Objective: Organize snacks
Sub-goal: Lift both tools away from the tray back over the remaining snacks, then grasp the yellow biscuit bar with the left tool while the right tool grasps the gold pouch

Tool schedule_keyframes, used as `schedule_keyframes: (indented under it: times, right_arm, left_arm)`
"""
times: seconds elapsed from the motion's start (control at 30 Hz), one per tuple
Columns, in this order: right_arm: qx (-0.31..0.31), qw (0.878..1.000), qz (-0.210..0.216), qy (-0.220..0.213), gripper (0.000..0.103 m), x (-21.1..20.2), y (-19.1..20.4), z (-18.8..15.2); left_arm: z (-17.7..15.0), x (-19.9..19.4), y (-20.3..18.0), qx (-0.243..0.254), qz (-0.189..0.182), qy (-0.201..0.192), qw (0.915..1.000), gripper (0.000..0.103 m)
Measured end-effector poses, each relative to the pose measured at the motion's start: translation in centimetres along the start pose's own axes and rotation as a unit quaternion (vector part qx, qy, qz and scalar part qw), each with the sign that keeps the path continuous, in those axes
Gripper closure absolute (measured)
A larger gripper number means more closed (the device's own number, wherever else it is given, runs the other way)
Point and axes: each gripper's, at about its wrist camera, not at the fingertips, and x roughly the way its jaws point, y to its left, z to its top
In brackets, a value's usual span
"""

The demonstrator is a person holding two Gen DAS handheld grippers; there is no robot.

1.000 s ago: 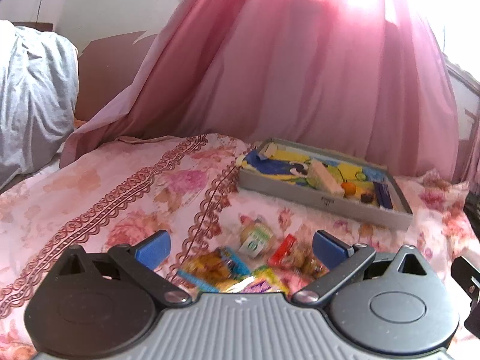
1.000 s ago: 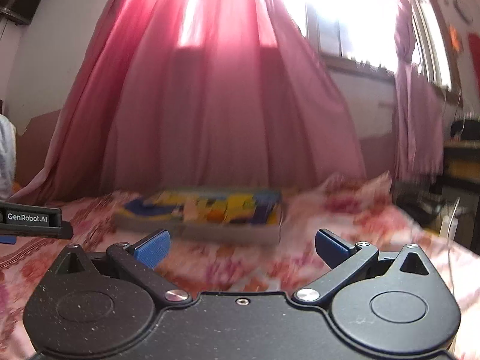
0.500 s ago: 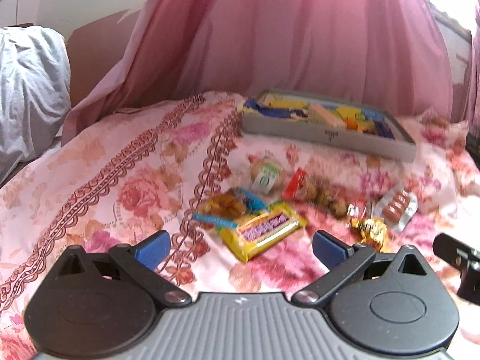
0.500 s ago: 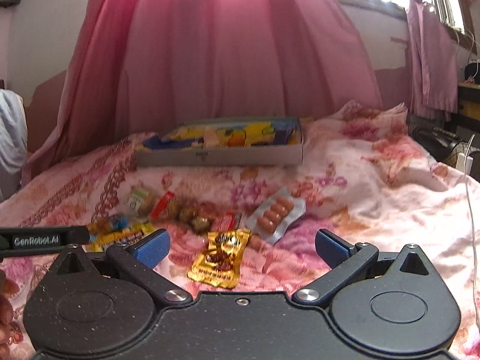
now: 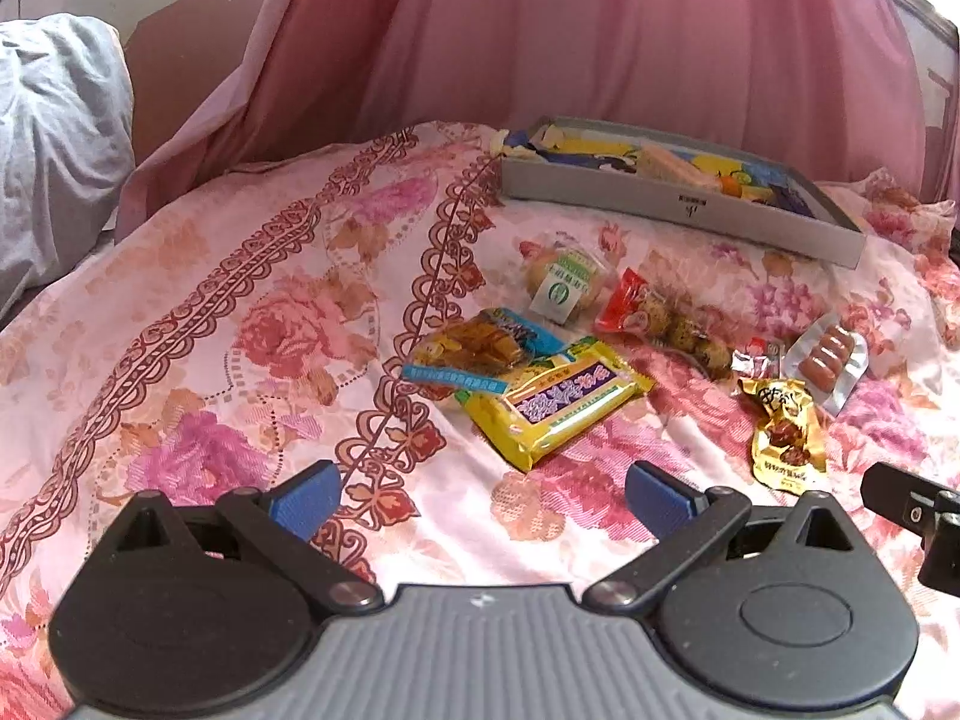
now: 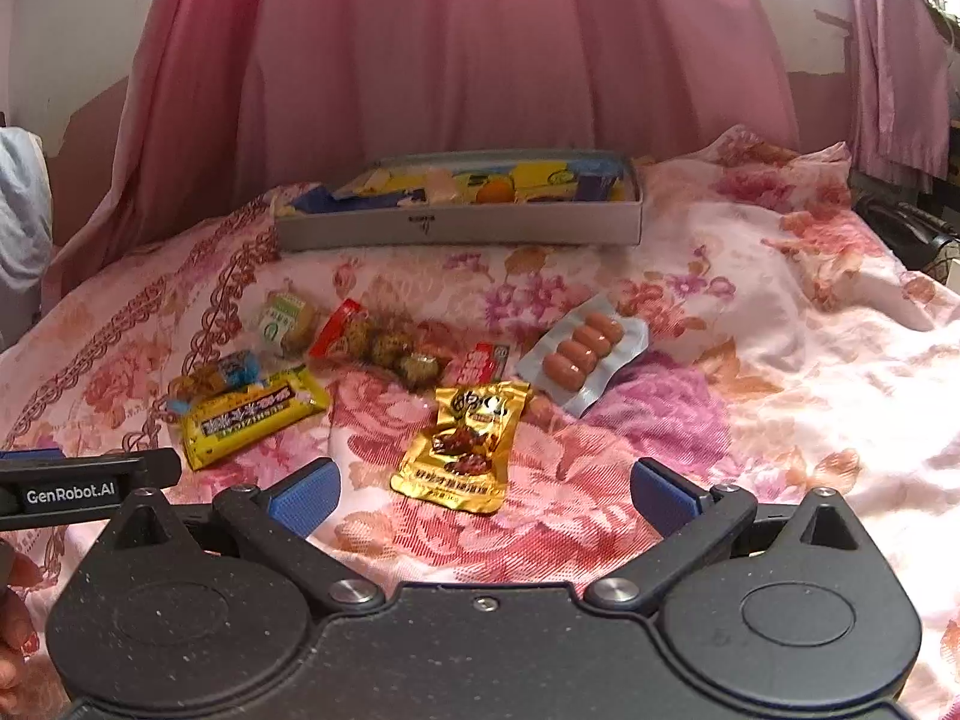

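Bed covered by a pink floral sheet (image 5: 252, 324); pink curtain (image 6: 480, 48) hangs behind it, a grey bundle of cloth (image 5: 54, 138) at far left.

Snacks lie loose mid-bed, left to right: blue-edged packet of yellow pieces (image 5: 474, 354), its right side under the yellow bar wrapper with purple label (image 5: 558, 402); farther back a clear bun pack with a green-white label (image 5: 564, 285); red-ended bag of speckled eggs (image 5: 660, 318); small red-silver packet (image 6: 483, 363); gold pouch (image 6: 468, 444), nearest the right tool; blister tray of 4 small sausages (image 6: 582, 351), just right of it.

Grey shallow box (image 6: 456, 231) sits at the far side, well apart from the loose snacks, with several colourful items inside.

Left tool (image 5: 480, 492): fingers apart, nothing between them, above bare sheet near the yellow bar. Right tool (image 6: 483, 492): fingers apart, empty, gold pouch just ahead.
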Motion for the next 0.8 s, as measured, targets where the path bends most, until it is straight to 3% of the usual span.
schedule_keyframes:
  times: [0.37,0.6,0.8]
  right_arm:
    - [-0.012,0.998,0.035,0.054,0.001,2.4,-0.8,1.5]
    - [-0.044,0.995,0.078,0.053,0.001,5.0,-1.9,3.6]
    - [-0.030,0.991,0.096,0.089,0.002,9.1,-3.4,4.0]
  left_arm:
    - [2.2,2.4,-0.1,0.042,-0.028,-0.006,0.9987,0.000]
    - [3.3,5.2,-0.4,0.096,-0.059,0.015,0.9935,0.000]
    - [3.5,7.8,-0.4,0.125,-0.074,0.039,0.9886,0.000]
